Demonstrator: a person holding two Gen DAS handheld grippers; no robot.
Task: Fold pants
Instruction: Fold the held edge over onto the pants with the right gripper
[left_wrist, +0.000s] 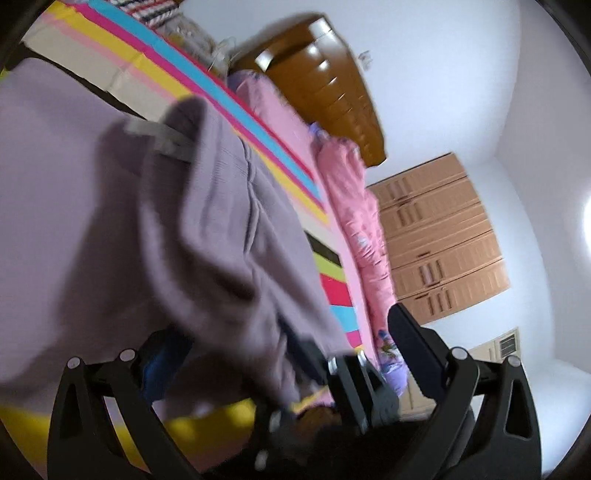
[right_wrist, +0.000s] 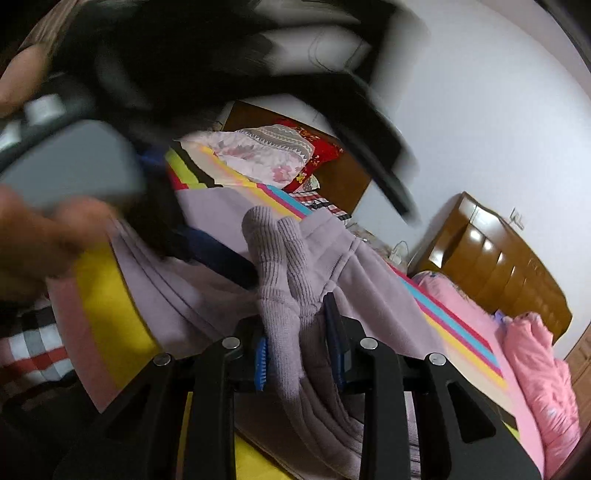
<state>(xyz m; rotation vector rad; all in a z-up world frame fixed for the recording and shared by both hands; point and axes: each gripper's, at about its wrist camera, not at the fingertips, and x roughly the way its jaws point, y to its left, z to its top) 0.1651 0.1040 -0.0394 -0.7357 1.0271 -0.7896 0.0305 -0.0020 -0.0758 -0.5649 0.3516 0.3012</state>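
Here the right tool is clamped on the ribbed cuff of the lilac pants, lifting it for a fold, while the left tool looks parted around bunched fabric, its grip unclear, the pants stretching lengthwise toward the far bed.

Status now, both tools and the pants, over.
Right tool shut on ribbed cuff of lilac pants. Left tool holds pants too. Nothing in the way.
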